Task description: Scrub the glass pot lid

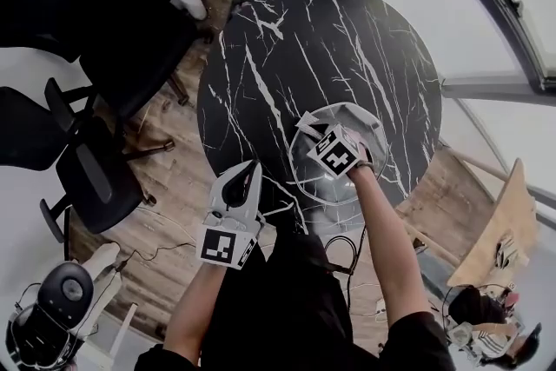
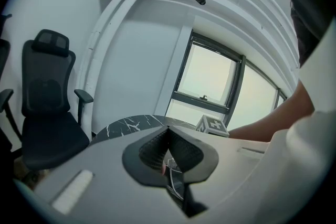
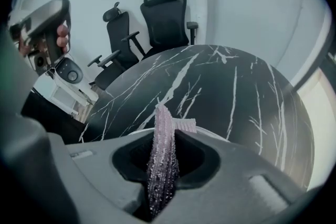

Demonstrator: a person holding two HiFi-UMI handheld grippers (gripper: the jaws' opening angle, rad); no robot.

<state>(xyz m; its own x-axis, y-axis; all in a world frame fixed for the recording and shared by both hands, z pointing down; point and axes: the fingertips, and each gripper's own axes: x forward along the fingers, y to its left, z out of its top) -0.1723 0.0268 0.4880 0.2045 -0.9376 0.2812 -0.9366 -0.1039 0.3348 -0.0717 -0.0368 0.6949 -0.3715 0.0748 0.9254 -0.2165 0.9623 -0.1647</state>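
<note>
Grey plastic is filling the near side of the scene, where the left gripper (image 2: pixel 168 132) is hovering by the near edge of the table (image 1: pixel 330 39). Its 2 jaws are pressing together, and I am making out nothing between them. Just beyond it, the right gripper (image 3: pixel 168 140) is reaching further over the tabletop, its jaws clamping a pink scrubber (image 3: pixel 160 176). That sparkly strip is running lengthwise along the jaws and poking out past their tips. The glass pot lid (image 1: pixel 314 180) is lying on the black marble directly under this gripper, close to the near edge, and its pale rim is showing just ahead of the scrubber in the right gripper view. The gripper is covering the lid's middle, so I am not seeing whether scrubber and glass are touching. Of the 2 grippers, the right one is by far the nearer to the lid. The left one is sitting off to the lid's left and back toward the person, clearly apart from the rim. I am judging that the coming stroke is turning on pressing the scrubber downward, and that the empty left gripper is looking free to steady the round lid. Farther off, black office chairs (image 1: pixel 130 39) are standing beyond the table's far left side.
</note>
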